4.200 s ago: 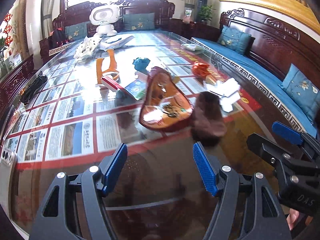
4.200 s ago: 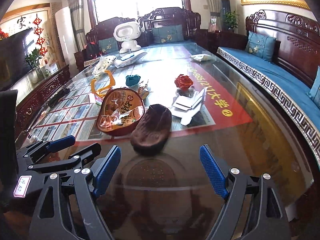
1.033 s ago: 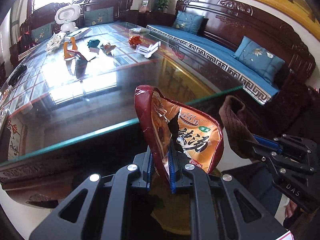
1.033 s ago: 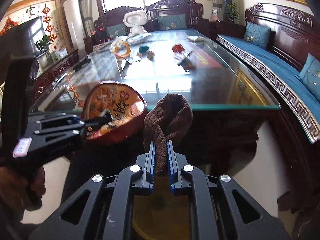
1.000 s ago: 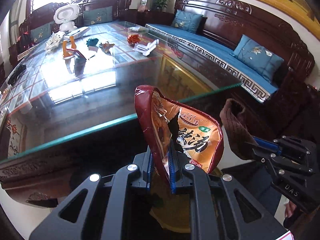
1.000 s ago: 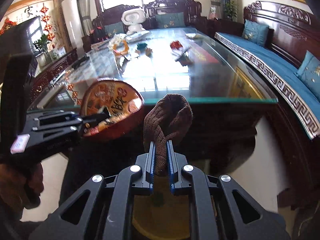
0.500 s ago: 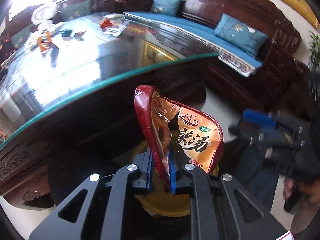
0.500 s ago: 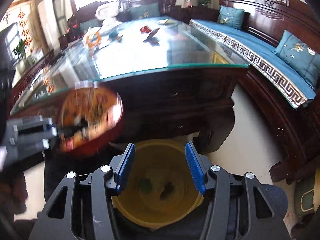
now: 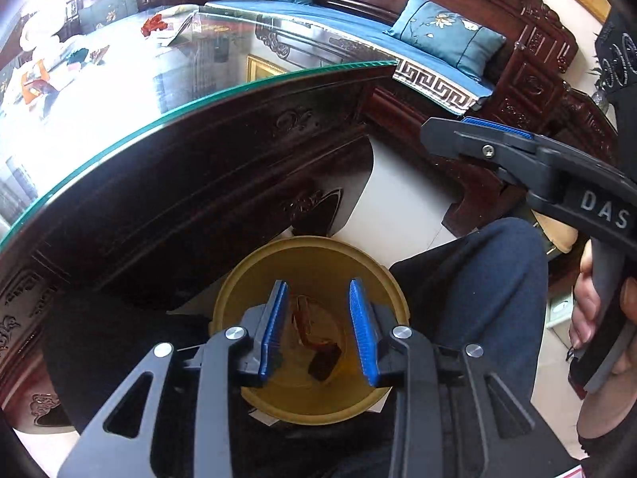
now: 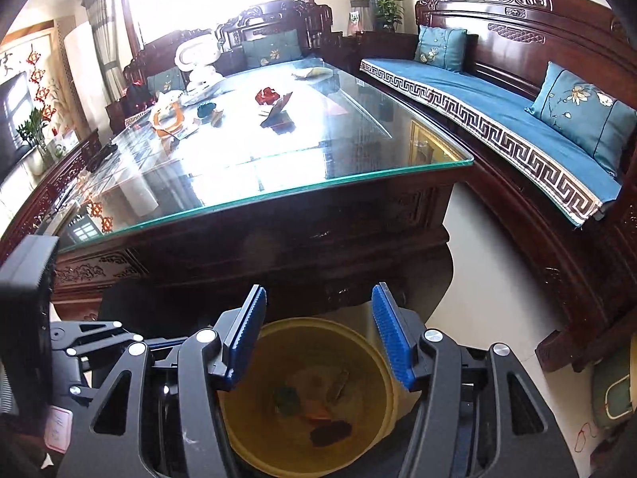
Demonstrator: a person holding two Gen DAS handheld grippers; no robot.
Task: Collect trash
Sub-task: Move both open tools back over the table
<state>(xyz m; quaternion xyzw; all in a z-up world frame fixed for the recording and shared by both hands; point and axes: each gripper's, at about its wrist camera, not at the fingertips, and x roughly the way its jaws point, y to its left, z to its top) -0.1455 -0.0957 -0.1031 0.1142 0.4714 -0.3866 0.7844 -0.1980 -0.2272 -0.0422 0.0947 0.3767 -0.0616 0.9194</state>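
A yellow trash bin (image 9: pixel 247 290) stands on the floor below the table's front edge; it also shows in the right wrist view (image 10: pixel 382 362). My left gripper (image 9: pixel 318 332) is open and empty right above it. The red noodle wrapper (image 9: pixel 306 326) and the brown cloth (image 9: pixel 324 364) lie inside the bin. My right gripper (image 10: pixel 326 342) is open and empty above the bin, with the brown cloth (image 10: pixel 330 432) and other scraps (image 10: pixel 288 398) at the bottom. The right gripper's finger (image 9: pixel 493 135) shows at the right of the left wrist view.
The glass-topped wooden table (image 10: pixel 298 171) carries more litter at its far end: a red crumpled piece (image 10: pixel 268 95), papers (image 10: pixel 278 109), an orange item (image 10: pixel 169 117), a teal piece (image 10: pixel 206 110). A blue-cushioned bench (image 10: pixel 497 111) runs along the right. My leg (image 9: pixel 477 271) is beside the bin.
My left gripper has opened and the red wrapper has dropped into the bin. My right gripper, open since half a second ago, has tilted up a little toward the table.
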